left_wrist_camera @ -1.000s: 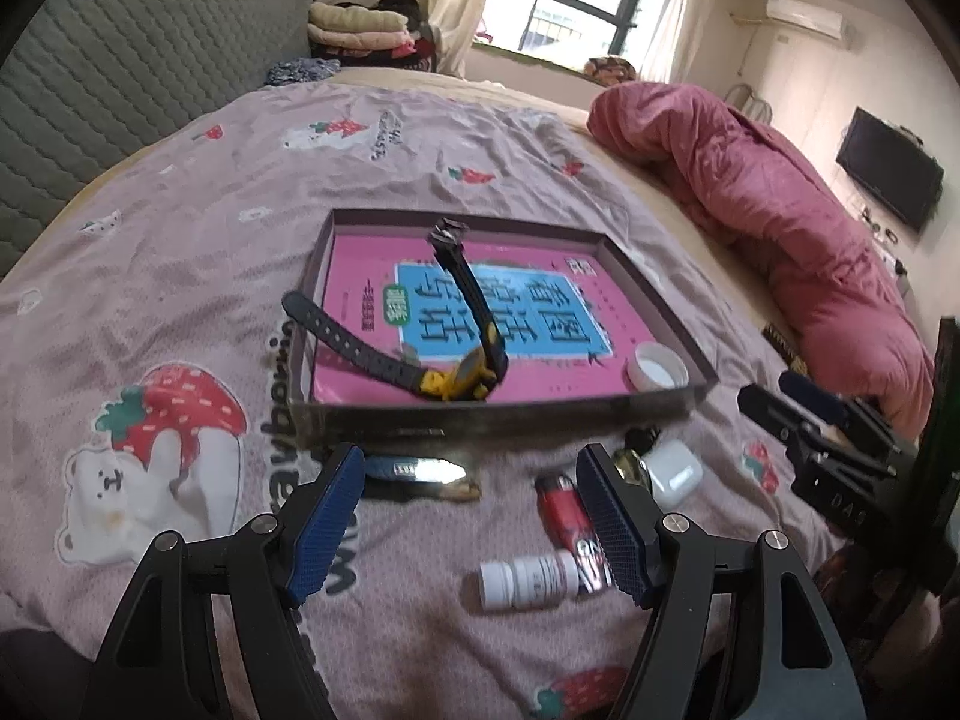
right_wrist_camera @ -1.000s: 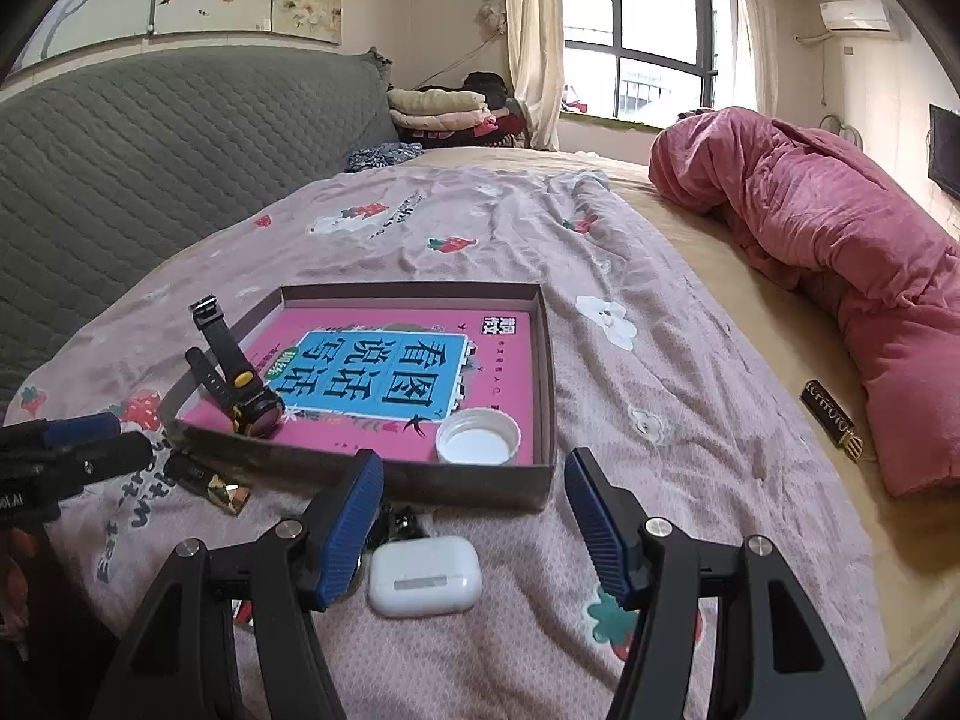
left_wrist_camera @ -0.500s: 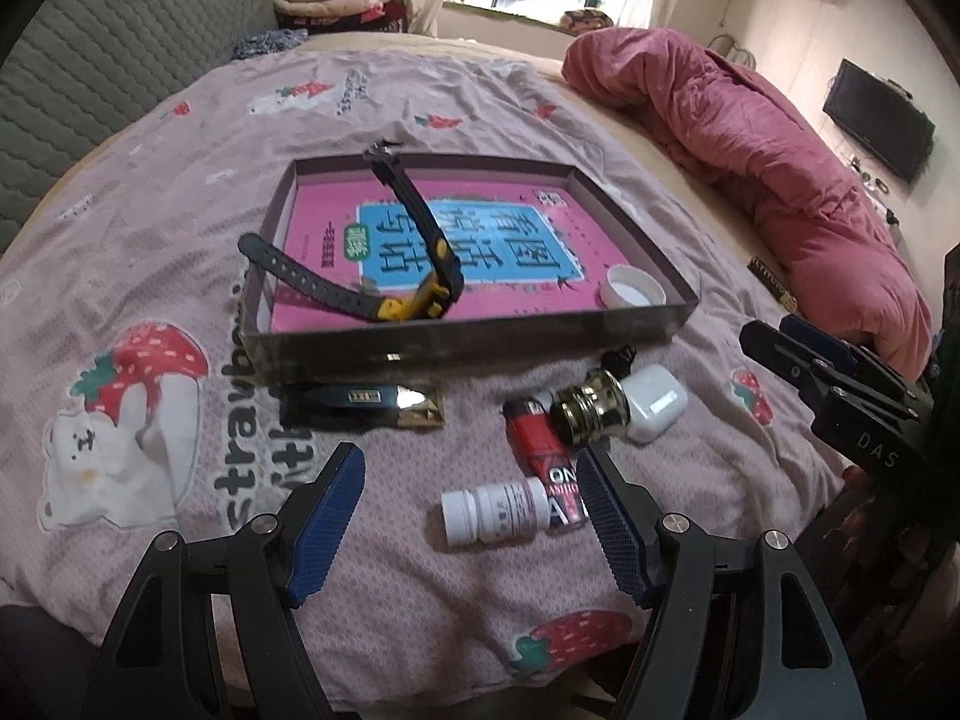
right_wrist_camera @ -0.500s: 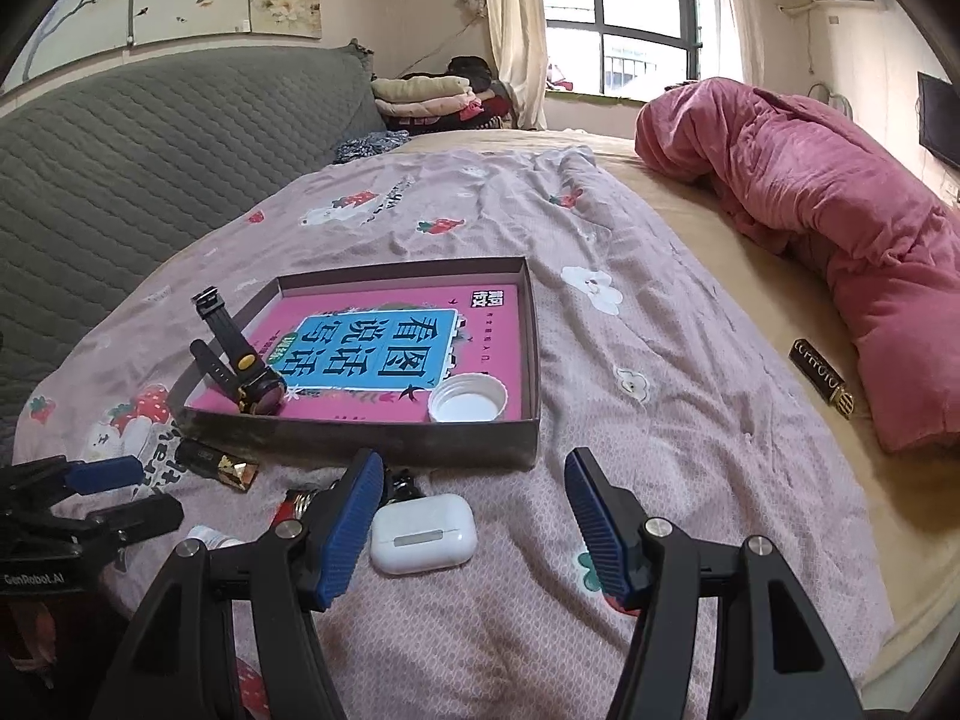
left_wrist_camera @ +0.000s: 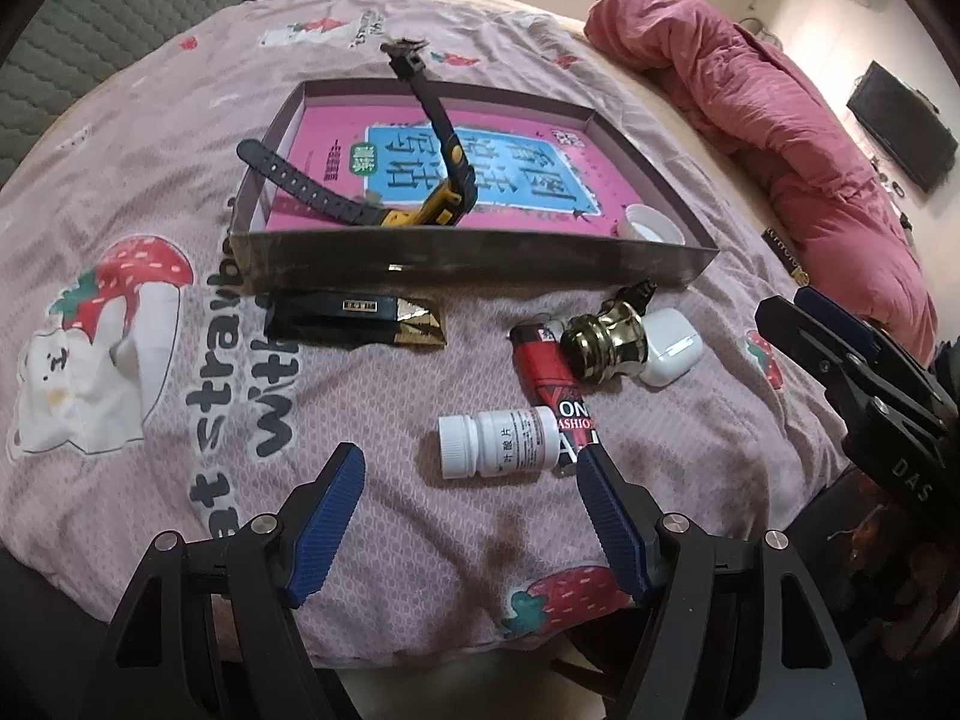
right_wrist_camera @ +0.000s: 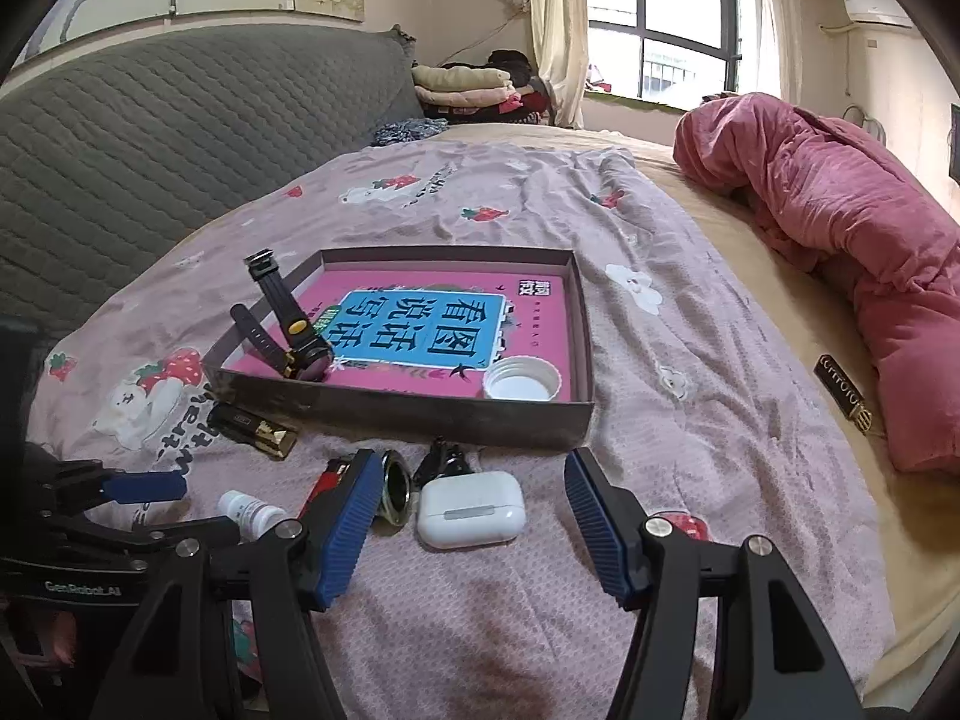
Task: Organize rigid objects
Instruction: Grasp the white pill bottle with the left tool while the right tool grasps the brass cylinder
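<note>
The bed (left_wrist_camera: 372,396) is being covered by a pink strawberry-print sheet, and everything below is being placed relative to the shallow cardboard box (left_wrist_camera: 468,261) lying open on it.

A crumpled pink quilt (right_wrist_camera: 840,222) is being seen well to the right of the box, by the bed's far edge.

Inside the box, a pink and blue printed sheet (left_wrist_camera: 480,168) is lining the floor. A black and yellow watch (left_wrist_camera: 444,204) is lying at the box's left end, one strap resting over the left wall and the other rising up. A white bottle cap (left_wrist_camera: 651,225) is sitting in the near right corner.

Outside the box, in front of its near wall, these are being observed:
- black and gold flat case (left_wrist_camera: 354,324), just beside the wall, at left
- white earbud case (right_wrist_camera: 471,510), at right
- brass-coloured round fitting (left_wrist_camera: 606,348), touching the earbud case
- red lighter (left_wrist_camera: 555,378), touching the fitting
- white pill bottle (left_wrist_camera: 498,441), on its side, nearest the camera, touching the lighter's near end

The left gripper (left_wrist_camera: 471,498) is being held above the sheet near the pill bottle, jaws spread wide, nothing held.

The right gripper (right_wrist_camera: 474,513) is being held with jaws wide apart on either side of the earbud case, pads not touching it.
</note>
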`<move>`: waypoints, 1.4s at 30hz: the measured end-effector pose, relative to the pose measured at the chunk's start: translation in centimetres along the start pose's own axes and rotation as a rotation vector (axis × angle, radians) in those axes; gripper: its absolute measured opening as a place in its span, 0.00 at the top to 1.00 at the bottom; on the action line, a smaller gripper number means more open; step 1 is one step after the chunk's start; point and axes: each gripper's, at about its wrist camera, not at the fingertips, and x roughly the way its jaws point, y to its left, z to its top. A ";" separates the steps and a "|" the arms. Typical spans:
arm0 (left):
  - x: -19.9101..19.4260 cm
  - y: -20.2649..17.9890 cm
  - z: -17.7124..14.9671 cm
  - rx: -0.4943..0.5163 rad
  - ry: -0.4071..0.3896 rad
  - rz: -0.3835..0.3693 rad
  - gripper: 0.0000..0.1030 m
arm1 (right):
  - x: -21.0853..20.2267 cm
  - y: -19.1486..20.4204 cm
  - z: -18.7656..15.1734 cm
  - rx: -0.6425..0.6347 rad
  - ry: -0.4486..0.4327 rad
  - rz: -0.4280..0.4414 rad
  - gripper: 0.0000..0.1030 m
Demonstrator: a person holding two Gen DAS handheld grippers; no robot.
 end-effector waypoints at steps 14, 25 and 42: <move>1.7 -0.8 0.2 -0.005 0.013 -0.003 0.28 | 0.8 1.6 -0.4 -0.052 0.016 0.032 0.39; 2.9 -0.5 0.4 -0.044 0.018 -0.026 0.28 | 1.7 3.0 -0.8 -0.093 0.034 0.055 0.39; 4.1 -0.2 0.6 -0.041 0.020 -0.011 0.45 | 3.8 3.8 -0.8 -0.113 0.064 0.081 0.39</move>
